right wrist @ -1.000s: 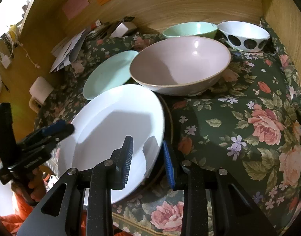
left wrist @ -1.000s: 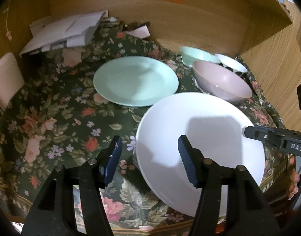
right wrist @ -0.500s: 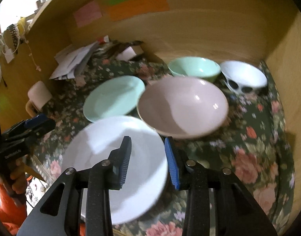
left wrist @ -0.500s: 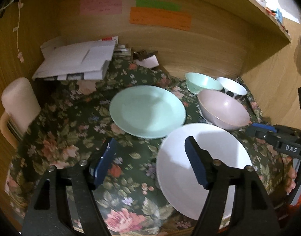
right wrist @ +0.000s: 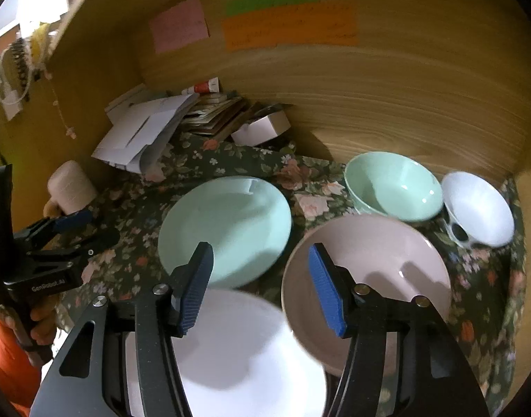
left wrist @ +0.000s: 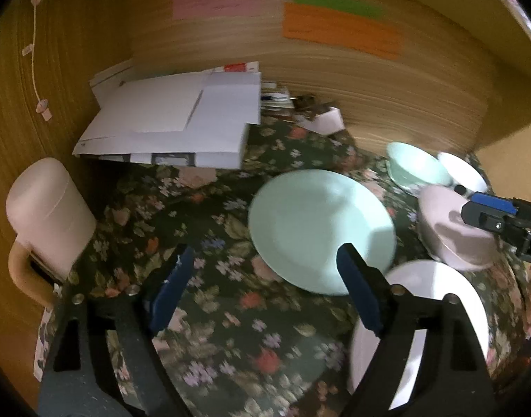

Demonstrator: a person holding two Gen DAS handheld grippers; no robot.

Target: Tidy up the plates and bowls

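Observation:
A mint plate (right wrist: 227,229) lies mid-table on the floral cloth; it also shows in the left wrist view (left wrist: 317,229). A white plate (right wrist: 244,351) lies nearest me, also seen in the left wrist view (left wrist: 425,312). A pink bowl (right wrist: 373,271), a mint bowl (right wrist: 394,187) and a white dotted bowl (right wrist: 477,208) stand at the right. My right gripper (right wrist: 262,288) is open and empty above the white plate's far edge. My left gripper (left wrist: 265,292) is open and empty above the cloth, left of both plates.
A stack of white papers and envelopes (left wrist: 175,121) lies at the back left. A pale mug (left wrist: 46,215) stands at the left edge. A small white box (right wrist: 262,128) sits by the wooden back wall (right wrist: 369,97). Wooden side walls enclose the table.
Both grippers have lifted up and back from the white plate. The right gripper has opened wide and let go of the plate's rim. The left gripper has swung leftward.

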